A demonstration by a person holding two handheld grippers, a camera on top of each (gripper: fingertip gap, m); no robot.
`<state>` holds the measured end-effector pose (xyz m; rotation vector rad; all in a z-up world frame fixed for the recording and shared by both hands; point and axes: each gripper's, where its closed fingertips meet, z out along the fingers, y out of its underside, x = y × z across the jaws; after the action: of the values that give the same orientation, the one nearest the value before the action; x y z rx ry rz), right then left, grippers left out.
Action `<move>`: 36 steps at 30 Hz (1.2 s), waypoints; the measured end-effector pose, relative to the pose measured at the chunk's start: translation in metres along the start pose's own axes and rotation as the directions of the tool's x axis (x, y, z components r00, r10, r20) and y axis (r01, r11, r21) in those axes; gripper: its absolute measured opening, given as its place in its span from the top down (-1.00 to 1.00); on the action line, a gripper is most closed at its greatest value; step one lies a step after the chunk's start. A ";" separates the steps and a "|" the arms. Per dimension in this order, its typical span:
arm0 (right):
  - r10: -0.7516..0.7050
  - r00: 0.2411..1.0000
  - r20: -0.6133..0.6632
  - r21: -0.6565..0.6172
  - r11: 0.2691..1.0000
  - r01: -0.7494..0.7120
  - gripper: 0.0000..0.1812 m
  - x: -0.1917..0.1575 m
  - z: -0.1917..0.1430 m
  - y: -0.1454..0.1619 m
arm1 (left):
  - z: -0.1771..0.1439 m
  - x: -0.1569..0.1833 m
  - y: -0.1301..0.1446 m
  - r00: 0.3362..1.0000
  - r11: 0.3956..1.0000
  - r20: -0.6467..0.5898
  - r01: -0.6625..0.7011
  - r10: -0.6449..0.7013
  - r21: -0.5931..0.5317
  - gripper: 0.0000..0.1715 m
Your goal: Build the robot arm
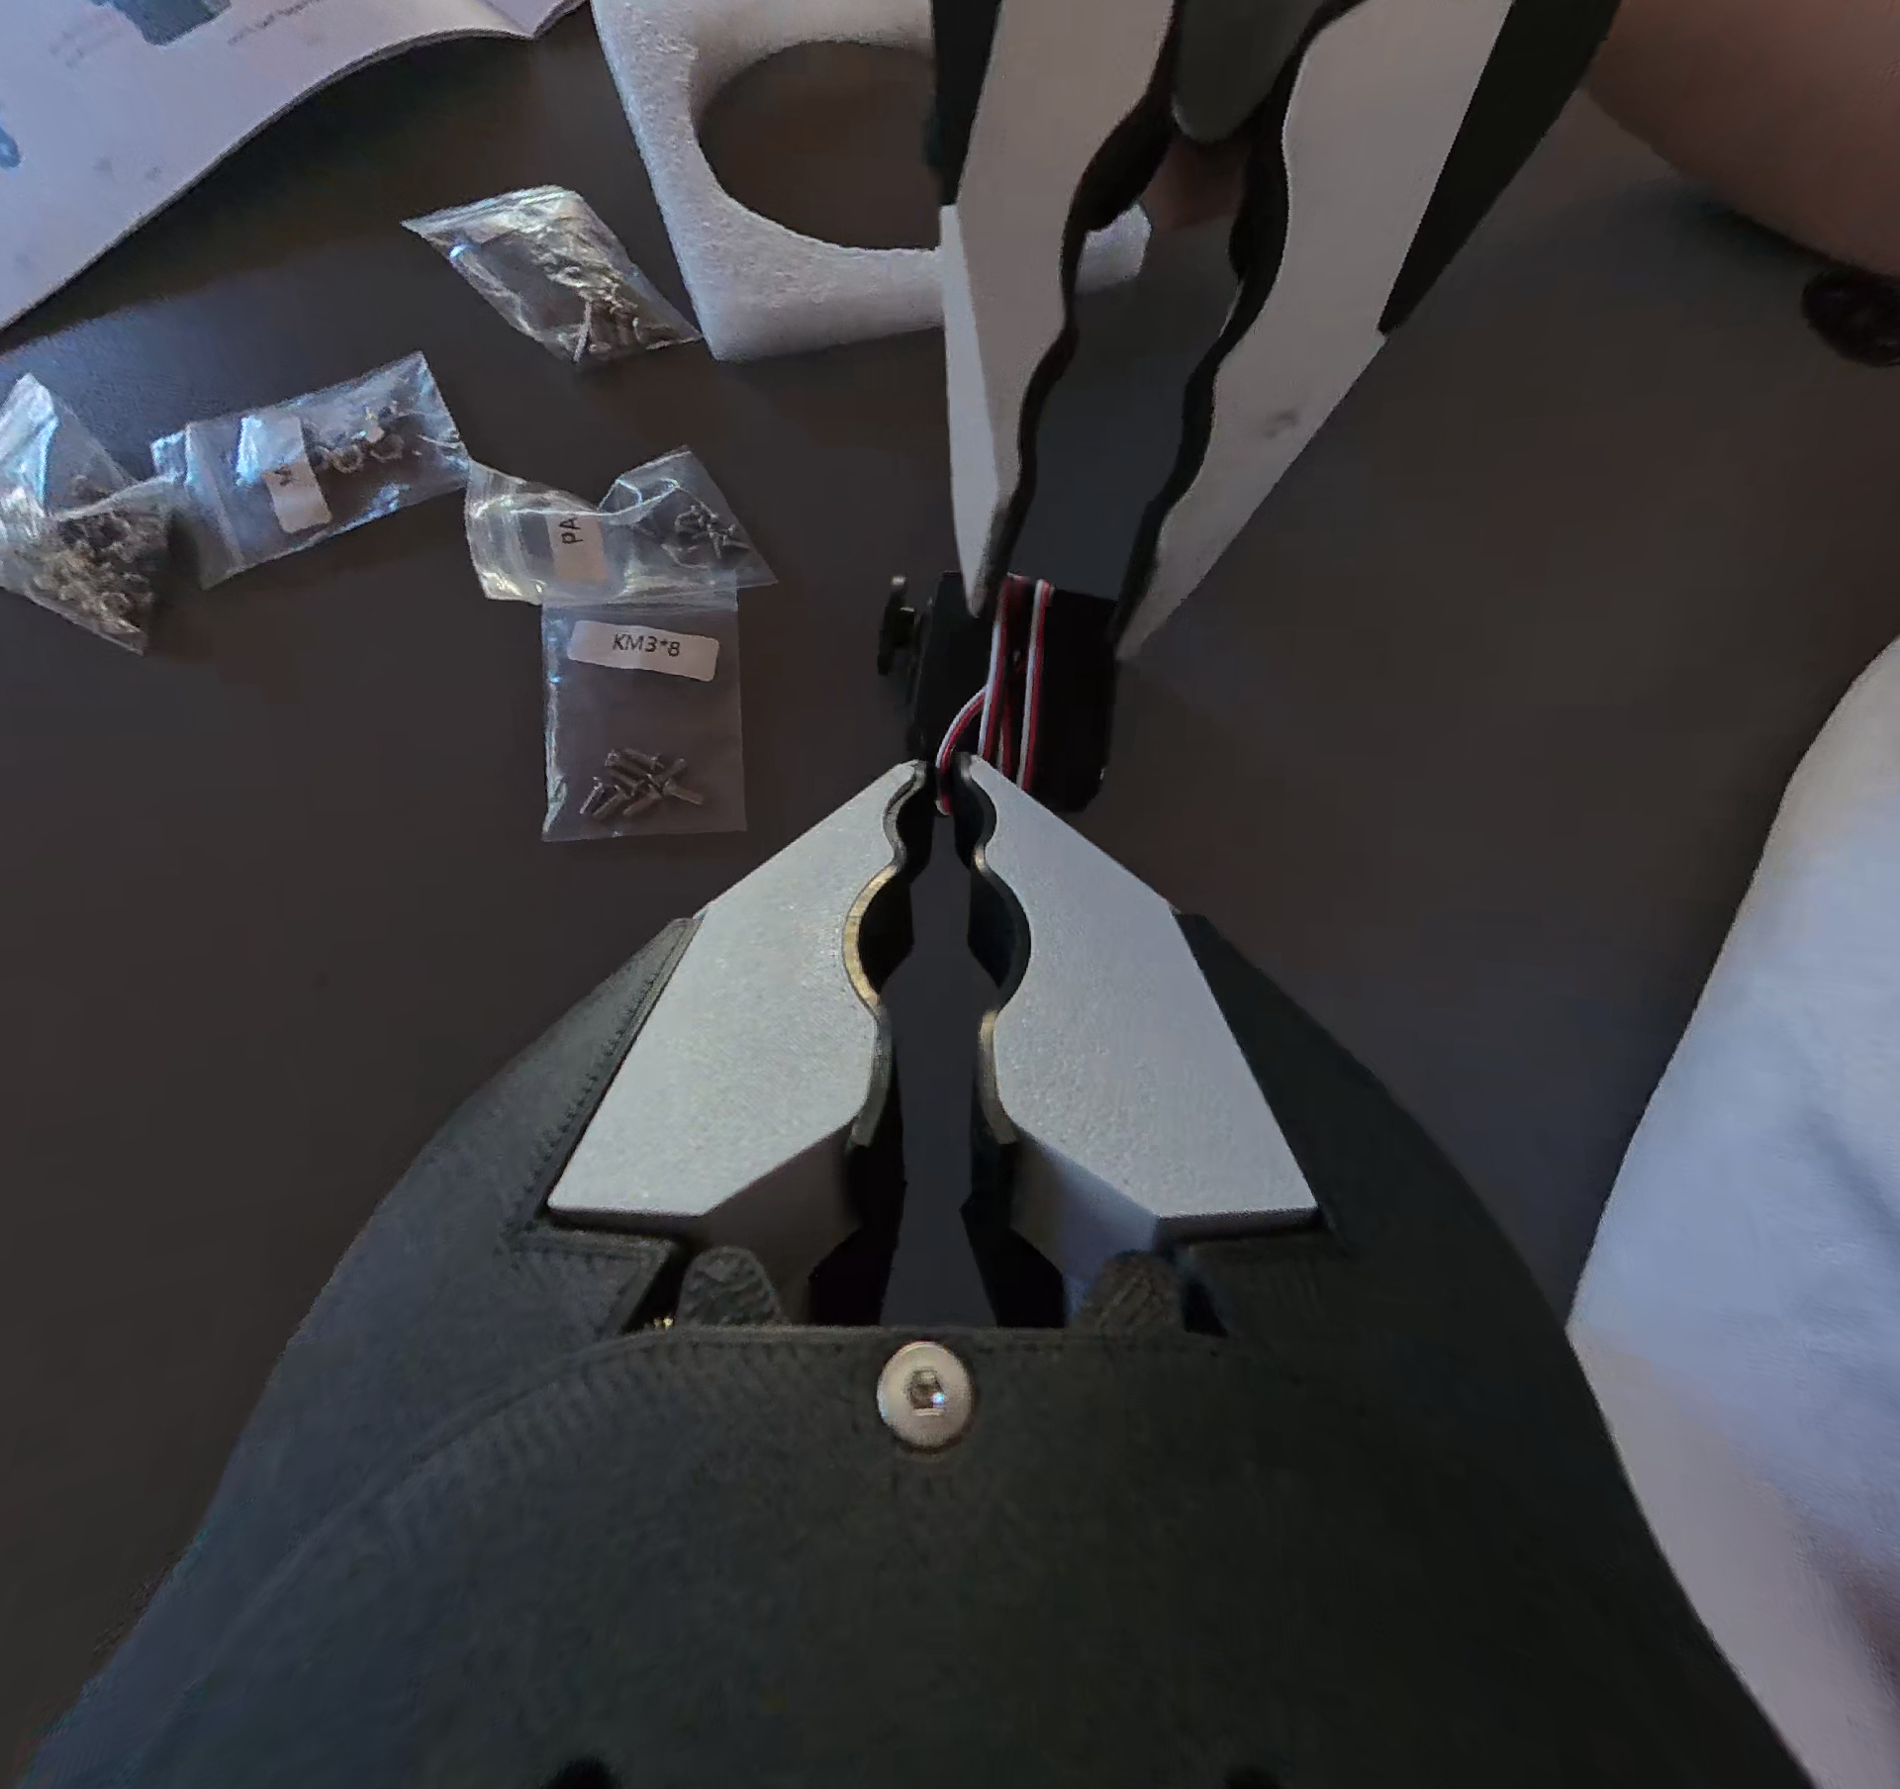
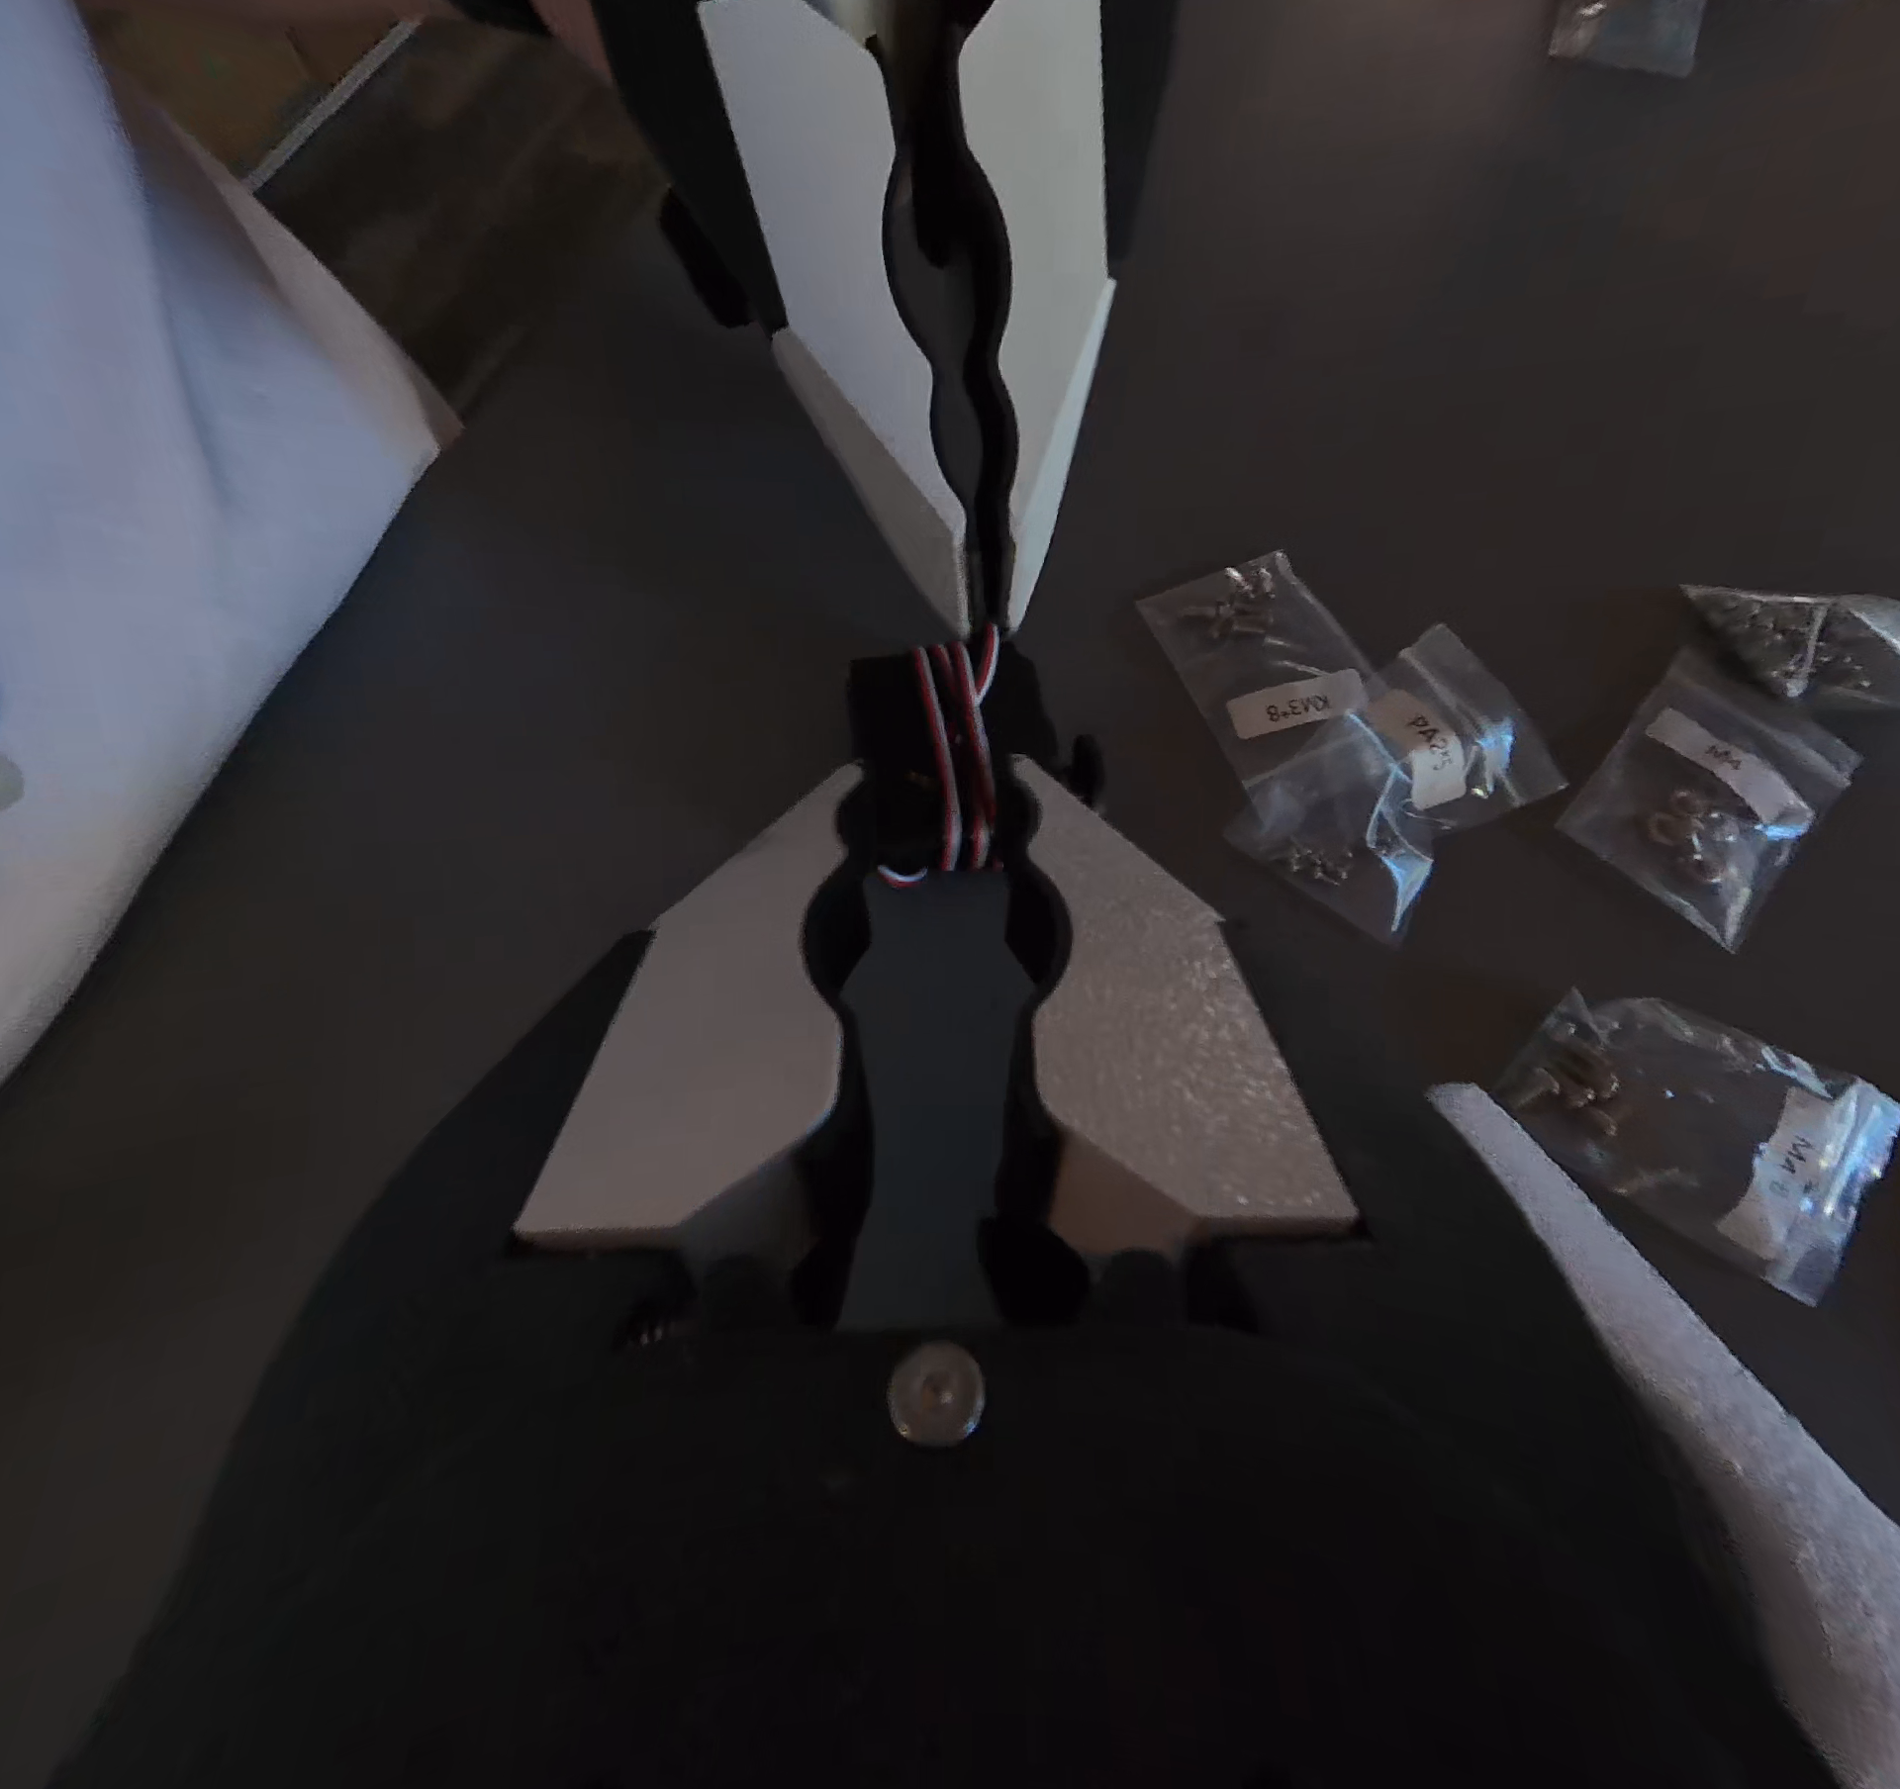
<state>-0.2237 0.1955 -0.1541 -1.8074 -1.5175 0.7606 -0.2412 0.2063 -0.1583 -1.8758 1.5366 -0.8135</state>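
A small black servo (image 1: 1069,722) with a red, white and black wire (image 1: 992,681) sits on the dark table. My right gripper (image 1: 1057,621) comes in from the far side and is shut on the servo body. My left gripper (image 1: 941,775) is shut at its tips on the wire bundle at the near end of the servo. In the right wrist view, my right gripper (image 2: 934,782) holds the servo (image 2: 879,701) between its fingers. The wire (image 2: 961,753) runs up to my left gripper (image 2: 987,627), which pinches it.
Several clear bags of screws (image 1: 643,712) lie to the left of the servo, and they also show in the right wrist view (image 2: 1295,722). A white foam block with a round hole (image 1: 699,126) and an open booklet (image 1: 206,43) lie farther back. White fabric (image 1: 1748,1226) borders the right. My left and right fingertips are right by each other.
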 end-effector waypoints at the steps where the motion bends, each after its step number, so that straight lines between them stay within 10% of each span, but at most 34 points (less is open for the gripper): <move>1: -0.002 1.000 -0.007 0.002 1.000 0.002 0.79 0.001 0.000 0.000 | 0.000 0.000 0.000 1.000 1.000 0.000 0.025 -0.025 0.008 0.98; 12: -0.054 0.995 -0.083 0.033 0.998 0.057 0.83 -0.002 -0.001 -0.001 | -0.001 -0.001 -0.001 0.923 0.914 -0.048 0.385 -0.382 0.127 0.96; 18: -0.059 0.996 -0.068 0.038 0.997 0.062 0.83 -0.002 0.000 -0.001 | -0.013 -0.002 -0.017 0.999 0.994 -0.027 0.039 -0.037 0.100 0.96; 24: -0.088 0.993 -0.081 0.052 0.994 0.092 0.83 -0.002 0.001 -0.002 | -0.003 -0.007 -0.014 0.949 0.946 -0.126 -0.303 0.288 -0.115 0.78; 31: -0.071 0.992 -0.100 0.060 0.995 0.077 0.84 0.000 0.000 -0.002 | 0.014 0.022 -0.021 0.888 0.988 -0.459 -0.092 0.027 -0.120 0.50; 36: -0.046 0.995 -0.091 0.067 0.996 0.053 0.84 0.001 0.001 -0.002 | 0.015 0.020 -0.015 0.921 0.981 -0.372 -0.162 0.111 -0.107 0.47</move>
<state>-0.2253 0.1967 -0.1529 -1.7234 -1.4546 0.6907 -0.2174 0.1895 -0.1547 -1.7531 1.9716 -1.0612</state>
